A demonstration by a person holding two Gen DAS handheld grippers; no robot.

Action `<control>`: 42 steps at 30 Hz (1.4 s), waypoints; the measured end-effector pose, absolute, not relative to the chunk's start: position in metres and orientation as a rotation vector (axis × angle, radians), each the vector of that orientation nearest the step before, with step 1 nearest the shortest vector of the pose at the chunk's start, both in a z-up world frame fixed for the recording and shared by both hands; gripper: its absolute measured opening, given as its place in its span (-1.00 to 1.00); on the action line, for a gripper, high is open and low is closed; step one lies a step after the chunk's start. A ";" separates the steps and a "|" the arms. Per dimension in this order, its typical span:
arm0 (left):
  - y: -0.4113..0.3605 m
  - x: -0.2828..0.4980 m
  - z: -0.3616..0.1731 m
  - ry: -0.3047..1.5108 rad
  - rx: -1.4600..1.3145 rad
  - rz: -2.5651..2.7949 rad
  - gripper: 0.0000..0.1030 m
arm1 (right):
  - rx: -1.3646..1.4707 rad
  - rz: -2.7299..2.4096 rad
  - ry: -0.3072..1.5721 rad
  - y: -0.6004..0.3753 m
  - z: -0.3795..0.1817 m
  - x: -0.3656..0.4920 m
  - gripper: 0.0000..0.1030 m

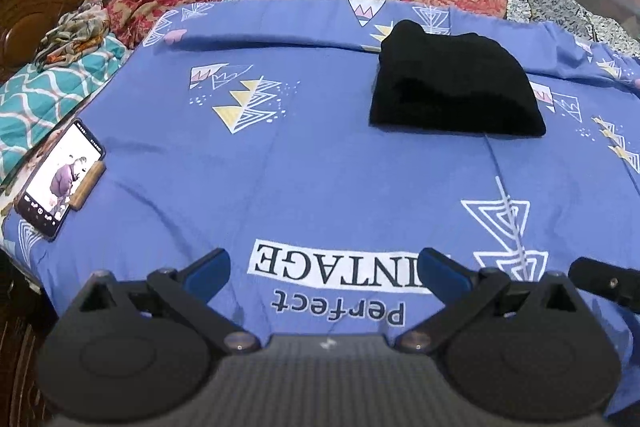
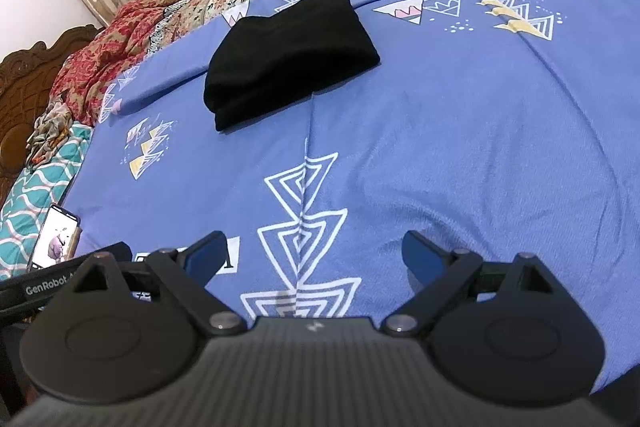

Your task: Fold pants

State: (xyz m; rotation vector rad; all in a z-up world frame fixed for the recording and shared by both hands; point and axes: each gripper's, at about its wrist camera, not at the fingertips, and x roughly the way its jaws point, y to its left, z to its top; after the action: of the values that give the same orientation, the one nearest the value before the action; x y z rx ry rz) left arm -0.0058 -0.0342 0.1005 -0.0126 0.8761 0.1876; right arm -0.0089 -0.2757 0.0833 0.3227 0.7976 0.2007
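The black pants lie folded into a compact bundle on the blue patterned bedsheet, toward the far side of the bed, well apart from both tools. The left hand-held gripper hangs over the sheet's printed lettering, fingers spread apart, holding nothing. The right hand-held gripper is likewise spread apart and empty above the sheet. A phone lies at the sheet's left edge, screen lit.
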 end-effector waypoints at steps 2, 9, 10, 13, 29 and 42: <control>-0.035 -0.005 0.100 0.878 -0.003 0.188 0.99 | 0.322 0.202 0.800 -0.275 0.083 -0.009 0.86; -0.036 -0.003 0.098 0.892 0.013 0.187 0.99 | 0.319 0.204 0.812 -0.274 0.081 -0.008 0.86; -0.036 -0.003 0.098 0.893 0.017 0.189 0.99 | 0.319 0.204 0.813 -0.274 0.081 -0.008 0.86; -0.037 -0.003 0.096 0.896 0.029 0.190 0.99 | 0.321 0.207 0.819 -0.276 0.081 -0.007 0.86; -0.035 -0.001 0.092 0.881 0.117 0.236 0.99 | 0.339 0.210 0.840 -0.278 0.077 -0.006 0.86; -0.032 -0.003 0.099 0.835 0.128 0.227 1.00 | 0.343 0.217 0.850 -0.282 0.077 -0.004 0.86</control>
State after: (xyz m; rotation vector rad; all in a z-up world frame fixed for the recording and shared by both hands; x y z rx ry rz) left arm -0.0030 -0.0322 0.0989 0.1278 0.8353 0.2272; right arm -0.0041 -0.2816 0.0770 0.3427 0.8505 0.2171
